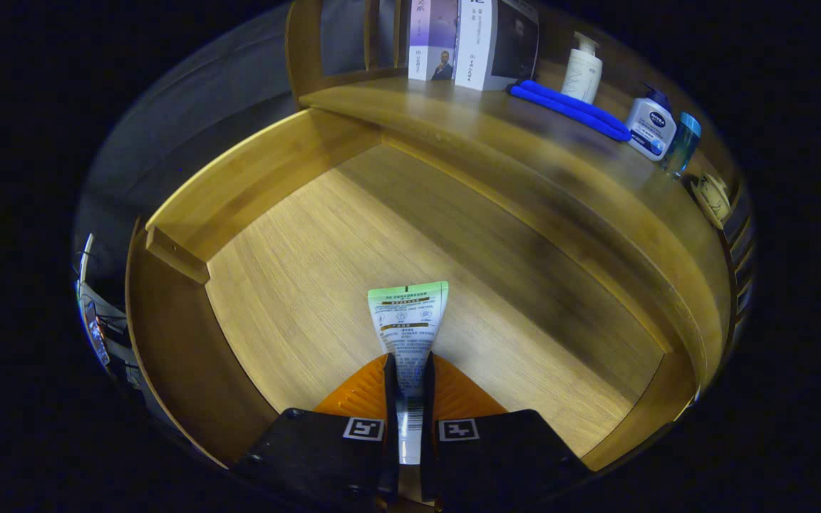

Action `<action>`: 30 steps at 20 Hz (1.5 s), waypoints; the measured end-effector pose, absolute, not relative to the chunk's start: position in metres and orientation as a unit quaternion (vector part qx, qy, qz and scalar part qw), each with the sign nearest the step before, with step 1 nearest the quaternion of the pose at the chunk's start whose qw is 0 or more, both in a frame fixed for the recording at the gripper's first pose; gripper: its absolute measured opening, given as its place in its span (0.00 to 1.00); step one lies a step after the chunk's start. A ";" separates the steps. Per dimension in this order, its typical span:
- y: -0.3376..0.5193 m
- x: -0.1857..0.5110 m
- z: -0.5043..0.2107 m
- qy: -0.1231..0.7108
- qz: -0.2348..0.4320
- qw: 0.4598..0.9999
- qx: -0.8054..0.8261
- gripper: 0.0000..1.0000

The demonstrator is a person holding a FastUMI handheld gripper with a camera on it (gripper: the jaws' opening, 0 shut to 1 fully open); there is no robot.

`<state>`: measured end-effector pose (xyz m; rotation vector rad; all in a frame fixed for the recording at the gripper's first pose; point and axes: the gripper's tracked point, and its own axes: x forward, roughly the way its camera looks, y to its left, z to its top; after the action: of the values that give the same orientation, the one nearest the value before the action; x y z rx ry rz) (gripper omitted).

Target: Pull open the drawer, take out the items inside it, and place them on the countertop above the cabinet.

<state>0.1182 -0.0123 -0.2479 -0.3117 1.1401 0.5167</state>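
A flat tube (408, 335) with a green crimped end is held between the two fingers of the gripper (408, 377). Both fingers press on its lower part from the two sides, so the tongs are narrow and closed on the tube. The crimped end points forward, away from the fingers. The gripper looks down into the open wooden drawer (296, 285), and the tube hangs over the drawer's bare bottom. Beyond the drawer lies the countertop (496, 142). On it stand two boxes (471, 43), a white pump bottle (581, 71), a folded blue cloth (571, 108), another pump bottle (651, 128) and a blue cup (683, 142).
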 end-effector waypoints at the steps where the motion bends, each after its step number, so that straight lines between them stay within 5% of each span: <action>1: -0.011 0.121 -0.241 0.522 0.242 0.806 -0.143 0.13; 13: -0.016 0.147 -0.148 0.429 0.222 0.865 -0.136 0.13; 30: -0.016 0.255 -0.121 0.366 0.123 0.915 -0.121 0.13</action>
<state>0.2550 -0.0163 -0.1208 -0.2483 0.7533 0.2541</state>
